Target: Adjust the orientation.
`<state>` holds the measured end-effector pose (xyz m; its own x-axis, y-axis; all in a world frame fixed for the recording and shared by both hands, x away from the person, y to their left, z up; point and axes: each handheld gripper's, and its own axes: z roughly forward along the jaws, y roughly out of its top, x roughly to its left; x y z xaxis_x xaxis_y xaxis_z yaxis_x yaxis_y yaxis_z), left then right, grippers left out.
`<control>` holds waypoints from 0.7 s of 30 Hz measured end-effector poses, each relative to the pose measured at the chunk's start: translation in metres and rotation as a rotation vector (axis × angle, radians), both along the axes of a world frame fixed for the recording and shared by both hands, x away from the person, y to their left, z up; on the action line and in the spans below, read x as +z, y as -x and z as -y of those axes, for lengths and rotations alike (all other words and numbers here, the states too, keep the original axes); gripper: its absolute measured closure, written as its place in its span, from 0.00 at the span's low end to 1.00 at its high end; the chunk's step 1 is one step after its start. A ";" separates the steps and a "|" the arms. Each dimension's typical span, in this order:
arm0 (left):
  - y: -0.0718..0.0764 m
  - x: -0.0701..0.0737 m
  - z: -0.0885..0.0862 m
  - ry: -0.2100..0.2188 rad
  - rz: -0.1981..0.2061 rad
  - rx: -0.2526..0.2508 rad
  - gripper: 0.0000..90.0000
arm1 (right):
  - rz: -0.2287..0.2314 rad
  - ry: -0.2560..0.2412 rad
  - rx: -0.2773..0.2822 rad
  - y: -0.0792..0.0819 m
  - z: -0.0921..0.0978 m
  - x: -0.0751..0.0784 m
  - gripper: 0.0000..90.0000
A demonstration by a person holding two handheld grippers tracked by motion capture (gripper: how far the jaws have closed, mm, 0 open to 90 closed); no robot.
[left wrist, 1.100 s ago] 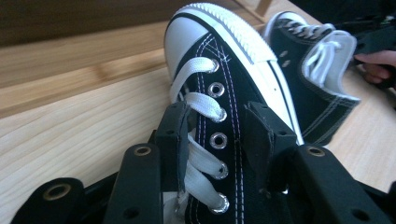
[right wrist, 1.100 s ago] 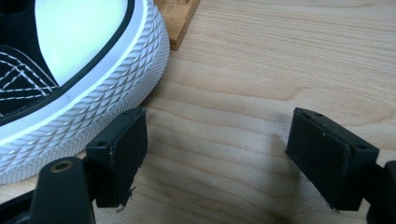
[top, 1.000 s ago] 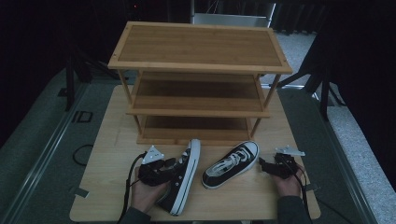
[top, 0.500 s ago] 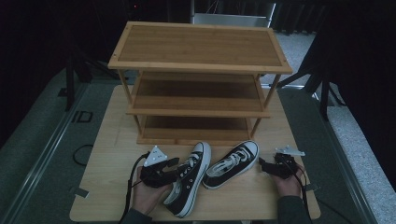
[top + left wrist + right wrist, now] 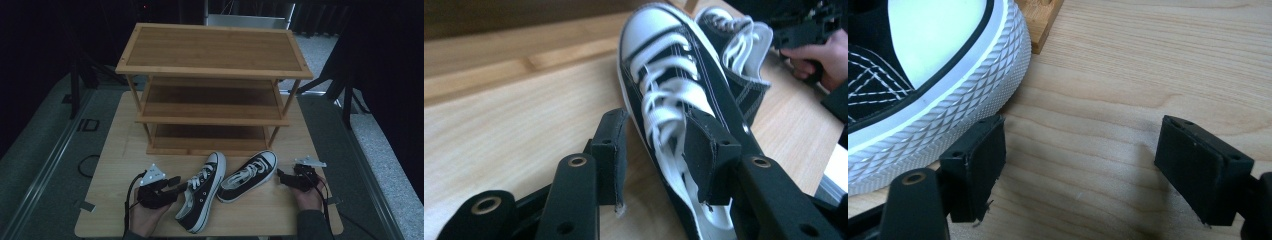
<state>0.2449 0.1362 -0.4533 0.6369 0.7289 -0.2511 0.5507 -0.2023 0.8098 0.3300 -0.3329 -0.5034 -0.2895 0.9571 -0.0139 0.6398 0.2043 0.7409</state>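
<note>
Two black canvas sneakers with white laces and toe caps stand on the wooden table in front of a shoe rack. The left sneaker point(image 5: 200, 197) point(image 5: 674, 75) points toward the rack. My left gripper point(image 5: 176, 183) point(image 5: 659, 145) is open and straddles its near side wall, one pad over the tongue and the other just outside the sole. The right sneaker point(image 5: 248, 175) point(image 5: 948, 75) lies angled beside it. My right gripper point(image 5: 281, 175) point(image 5: 1080, 150) rests open on the table by that sneaker's toe, with only bare wood between its jaws.
A three-tier bamboo shoe rack point(image 5: 215, 70) stands at the back of the table point(image 5: 125, 135); one foot of the rack point(image 5: 1040, 25) is just past the right sneaker's toe. Dark floor and stands surround the table. The other hand point(image 5: 824, 55) holds its gripper beyond the shoes.
A second ago the left sneaker was tilted on its side at my left gripper; it has swung upright and shifted right, beside the other sneaker. The right gripper has stayed put.
</note>
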 end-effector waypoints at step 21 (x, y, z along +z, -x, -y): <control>-0.010 -0.023 0.011 0.007 -0.102 -0.023 0.73 | 0.000 0.000 0.001 0.000 0.000 0.000 0.22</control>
<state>0.2551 0.1252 -0.4764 0.6241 0.7126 -0.3205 0.6257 -0.2101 0.7512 0.3301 -0.3329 -0.5034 -0.2902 0.9569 -0.0142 0.6395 0.2050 0.7409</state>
